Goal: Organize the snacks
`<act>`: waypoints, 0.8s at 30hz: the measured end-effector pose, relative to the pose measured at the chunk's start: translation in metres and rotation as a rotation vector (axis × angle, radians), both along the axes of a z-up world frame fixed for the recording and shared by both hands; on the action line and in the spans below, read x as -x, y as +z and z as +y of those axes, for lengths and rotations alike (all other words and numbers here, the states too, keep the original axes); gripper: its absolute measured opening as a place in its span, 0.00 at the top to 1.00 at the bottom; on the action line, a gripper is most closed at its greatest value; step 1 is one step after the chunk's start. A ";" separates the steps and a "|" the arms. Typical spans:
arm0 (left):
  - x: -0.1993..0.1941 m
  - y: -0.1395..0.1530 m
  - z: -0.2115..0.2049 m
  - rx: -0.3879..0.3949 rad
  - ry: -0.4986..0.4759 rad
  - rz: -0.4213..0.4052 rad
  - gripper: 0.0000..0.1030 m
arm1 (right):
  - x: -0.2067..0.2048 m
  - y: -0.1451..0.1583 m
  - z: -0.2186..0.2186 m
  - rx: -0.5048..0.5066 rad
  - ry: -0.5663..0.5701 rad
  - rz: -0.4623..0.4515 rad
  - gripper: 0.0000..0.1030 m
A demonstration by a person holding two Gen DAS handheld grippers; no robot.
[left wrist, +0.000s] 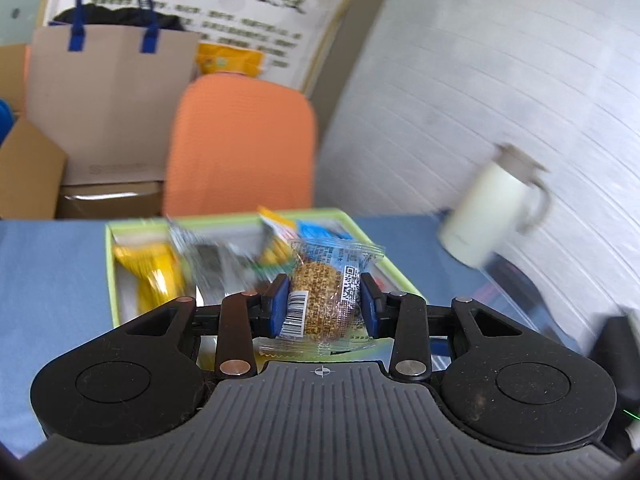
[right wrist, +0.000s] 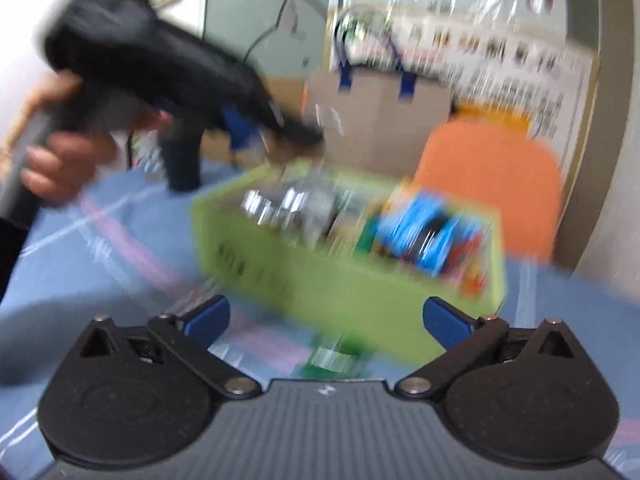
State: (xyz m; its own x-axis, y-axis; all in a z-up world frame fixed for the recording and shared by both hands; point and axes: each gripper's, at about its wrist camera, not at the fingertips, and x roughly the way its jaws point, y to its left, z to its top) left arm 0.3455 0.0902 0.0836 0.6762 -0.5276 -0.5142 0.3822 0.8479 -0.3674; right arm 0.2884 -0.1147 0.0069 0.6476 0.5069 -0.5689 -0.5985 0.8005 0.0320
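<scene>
Snack packet point(left wrist: 324, 300) standing roughly upright between the blue pads point(left wrist: 280, 304) of the left gripper point(left wrist: 325, 305), long axis running near to far along the fingers, crimped ends at the near and far sides. Being pinched from left and right, pads pressing the clear wrapper. Showing a round, brown, seed-crusted cake through transparent film, a barcode label on the near-left face and a QR code on the right face. Hanging above the near end of the green box point(left wrist: 400, 276), apart from what is lying inside.

Lying in that box: a yellow packet point(left wrist: 156, 276) at the left, a silvery packet point(left wrist: 204, 256) in the middle, a blue packet point(left wrist: 320, 232) at the far right, all blurred. Resting on a blue table point(left wrist: 48, 280). Standing at the right on the table, a white lidded jug point(left wrist: 492, 216) with a handle, well apart from the box. Sitting beyond the far table edge, an orange chair point(left wrist: 240, 144), with a brown paper bag point(left wrist: 108, 96) with blue handles and cardboard boxes to its left.

Right gripper point(right wrist: 326, 326) standing wide open, nothing between its fingers, pointing at the near wall of the green box from the right view; a small green wrapper point(right wrist: 332, 360) lying on the table just near of it, too blurred to identify. Left hand point(right wrist: 60, 160) gripping the other tool's handle at the far left.
</scene>
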 end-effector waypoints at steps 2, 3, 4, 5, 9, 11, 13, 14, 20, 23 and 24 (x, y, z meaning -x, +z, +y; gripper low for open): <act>0.019 -0.010 0.001 0.011 -0.006 0.033 0.85 | -0.009 -0.016 0.006 0.004 -0.015 0.058 0.01; 0.027 -0.016 0.002 0.017 0.005 0.057 0.85 | -0.013 -0.020 0.009 0.003 -0.005 0.068 0.01; 0.034 -0.022 0.006 0.027 0.030 0.080 0.85 | -0.017 -0.024 0.013 0.006 0.000 0.068 0.01; 0.040 -0.028 0.010 0.033 0.053 0.094 0.85 | -0.024 -0.029 0.017 0.017 -0.009 0.080 0.01; 0.059 -0.038 0.027 0.034 0.105 0.128 0.85 | -0.042 -0.042 0.031 -0.018 0.028 0.168 0.01; 0.069 -0.039 0.031 0.010 0.122 0.135 0.84 | -0.032 -0.041 0.043 -0.047 0.071 0.177 0.01; 0.075 -0.039 0.034 0.005 0.134 0.141 0.84 | -0.019 -0.038 0.057 -0.074 0.114 0.171 0.01; 0.078 -0.040 0.037 0.009 0.134 0.142 0.84 | -0.011 -0.037 0.065 -0.084 0.147 0.165 0.01; 0.088 -0.036 0.028 0.031 0.084 0.134 0.86 | 0.026 -0.029 0.098 -0.068 0.224 0.174 0.01; 0.092 -0.037 0.013 0.020 0.042 0.134 0.86 | 0.042 -0.024 0.069 -0.051 0.098 0.156 0.01; 0.093 -0.039 0.008 0.025 0.026 0.131 0.86 | 0.047 -0.023 0.055 -0.064 0.055 0.155 0.01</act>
State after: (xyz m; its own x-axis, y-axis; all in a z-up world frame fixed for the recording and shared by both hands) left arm 0.2522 0.0985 0.0446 0.6177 -0.5243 -0.5862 0.3075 0.8470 -0.4335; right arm 0.2418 -0.0600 -0.0158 0.5248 0.5776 -0.6253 -0.6251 0.7601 0.1774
